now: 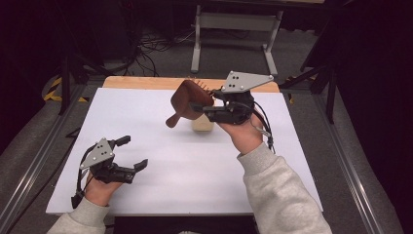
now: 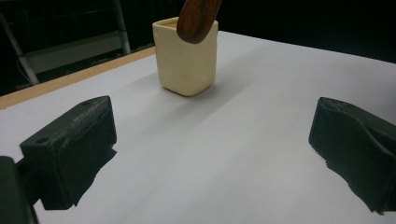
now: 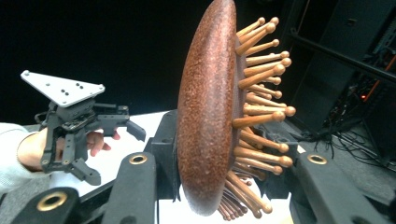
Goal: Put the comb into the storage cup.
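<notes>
Hand-held gripper (image 1: 198, 106) over white table (image 1: 160, 161)

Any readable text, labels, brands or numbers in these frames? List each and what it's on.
None readable.
wooden hairbrush: no text or brand mark.
cream cup: plain.
grey plates on the right gripper and left gripper: only screw holes.
white table: no markings.

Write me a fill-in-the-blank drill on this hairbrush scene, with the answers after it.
1. The wooden hairbrush is clamped in the ____ gripper.
2. The left gripper rests low over the white table with its jaws ____.
3. The brush's handle hangs over the cream ____.
4. The brush's pins are made of ____.

Answers: right; open; cup; wood
</notes>
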Demonstrator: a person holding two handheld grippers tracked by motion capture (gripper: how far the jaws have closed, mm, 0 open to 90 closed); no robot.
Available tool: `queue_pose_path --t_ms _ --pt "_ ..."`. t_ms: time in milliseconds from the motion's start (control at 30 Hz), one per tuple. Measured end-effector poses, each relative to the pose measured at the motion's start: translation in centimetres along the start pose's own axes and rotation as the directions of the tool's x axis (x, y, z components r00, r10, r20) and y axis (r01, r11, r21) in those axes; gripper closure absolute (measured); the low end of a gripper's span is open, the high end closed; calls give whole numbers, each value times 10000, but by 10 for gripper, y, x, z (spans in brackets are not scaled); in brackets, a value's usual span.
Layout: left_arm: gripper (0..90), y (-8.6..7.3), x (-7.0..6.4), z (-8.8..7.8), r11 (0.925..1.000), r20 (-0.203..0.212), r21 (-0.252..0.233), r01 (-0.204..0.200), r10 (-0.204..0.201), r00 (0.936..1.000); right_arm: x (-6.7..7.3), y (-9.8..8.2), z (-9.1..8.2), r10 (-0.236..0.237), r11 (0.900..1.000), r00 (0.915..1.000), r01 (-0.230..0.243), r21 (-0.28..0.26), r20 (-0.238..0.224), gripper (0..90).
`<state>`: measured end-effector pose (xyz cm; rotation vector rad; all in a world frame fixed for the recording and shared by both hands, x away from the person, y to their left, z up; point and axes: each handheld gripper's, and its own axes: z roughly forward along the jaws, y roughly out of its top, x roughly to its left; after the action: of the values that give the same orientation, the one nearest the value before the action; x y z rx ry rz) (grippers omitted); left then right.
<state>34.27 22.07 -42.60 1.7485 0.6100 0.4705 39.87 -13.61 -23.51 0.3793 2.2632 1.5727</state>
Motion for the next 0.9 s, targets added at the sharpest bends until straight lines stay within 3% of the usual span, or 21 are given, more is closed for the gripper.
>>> queue_pose_path --t_ms 500,900 --pt "20 0 4 -4 9999 -255 -76 79 -81 9996 -19 3 -9 134 9998 9953 -121 -142 956 578" --pt "20 -1 6 -5 10000 -338 56 23 -21 9994 -36 -3 -17 452 9989 9834 -423 -199 1760 575"
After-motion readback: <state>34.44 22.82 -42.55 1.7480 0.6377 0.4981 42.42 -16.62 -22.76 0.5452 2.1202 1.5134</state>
